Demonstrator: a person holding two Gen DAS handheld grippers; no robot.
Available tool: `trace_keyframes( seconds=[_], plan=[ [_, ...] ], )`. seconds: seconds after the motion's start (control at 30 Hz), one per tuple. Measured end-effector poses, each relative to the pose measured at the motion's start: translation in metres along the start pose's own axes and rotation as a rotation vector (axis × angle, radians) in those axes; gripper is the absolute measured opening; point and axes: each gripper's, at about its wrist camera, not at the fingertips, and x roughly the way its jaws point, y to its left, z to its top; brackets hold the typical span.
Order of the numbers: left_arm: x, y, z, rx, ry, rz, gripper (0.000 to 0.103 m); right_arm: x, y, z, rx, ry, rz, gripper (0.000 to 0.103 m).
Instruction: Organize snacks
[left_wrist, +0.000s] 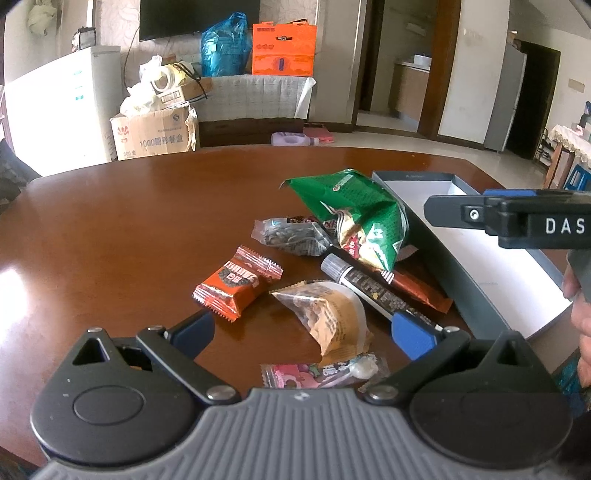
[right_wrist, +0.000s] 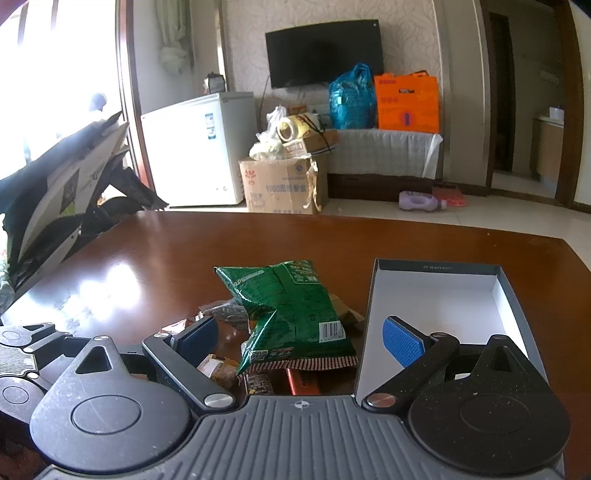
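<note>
Snack pile on brown surface (left_wrist: 129, 221): green bag (left_wrist: 354, 214) at 12 o'clock, box (left_wrist: 461, 258) at 3 o'clock. Left tool (left_wrist: 306, 328) spread, pinching nothing. Right tool (right_wrist: 299, 338) spread, likewise bare.

Room behind is pretty cluttered. Black TV (right_wrist: 324, 51) on the wall, and under it a cloth-covered cabinet (right_wrist: 388, 155) holding a blue plastic bag (right_wrist: 351, 98) and an orange box (right_wrist: 406, 103). Left of that a torn cardboard carton (right_wrist: 282, 184) stuffed with white bags, a tape roll (right_wrist: 290, 127) sitting on a small box above it. White chest freezer (right_wrist: 195, 151) next to the carton. Purple bottle (right_wrist: 421, 201) lying on the floor beside something pink (right_wrist: 452, 195). A scooter (right_wrist: 66, 192) is parked by the bright window, and there's a doorway (left_wrist: 402, 66) on the right.
</note>
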Motion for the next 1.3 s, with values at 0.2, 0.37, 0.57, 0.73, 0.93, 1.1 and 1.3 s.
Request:
trace_keyframes(
  seconds=[0.2,0.37,0.57,0.73,0.93,1.1,1.3],
  plan=[
    [0.004,-0.006,0.000,0.012,0.011,0.020,0.103,0.001,0.001,-0.001,-0.004,0.002,0.002,0.097],
    [0.005,-0.006,-0.001,0.018,0.014,0.018,0.103,0.001,0.002,-0.002,-0.007,0.001,0.003,0.097],
    [0.009,-0.009,-0.003,0.034,0.013,0.012,0.103,0.000,0.002,-0.001,-0.010,0.000,0.002,0.097],
    [0.010,-0.008,-0.002,0.009,0.007,-0.004,0.103,0.000,0.001,-0.001,-0.010,-0.002,-0.003,0.097],
    [0.019,-0.015,0.000,0.016,0.006,0.020,0.103,0.001,-0.002,-0.001,0.002,-0.006,-0.008,0.097],
    [0.029,-0.020,0.000,0.045,0.008,0.045,0.103,0.002,-0.002,0.000,-0.003,-0.008,-0.007,0.097],
    [0.037,-0.018,0.002,0.023,0.015,0.060,0.103,0.004,-0.003,0.002,-0.004,-0.008,-0.003,0.097]
  ],
)
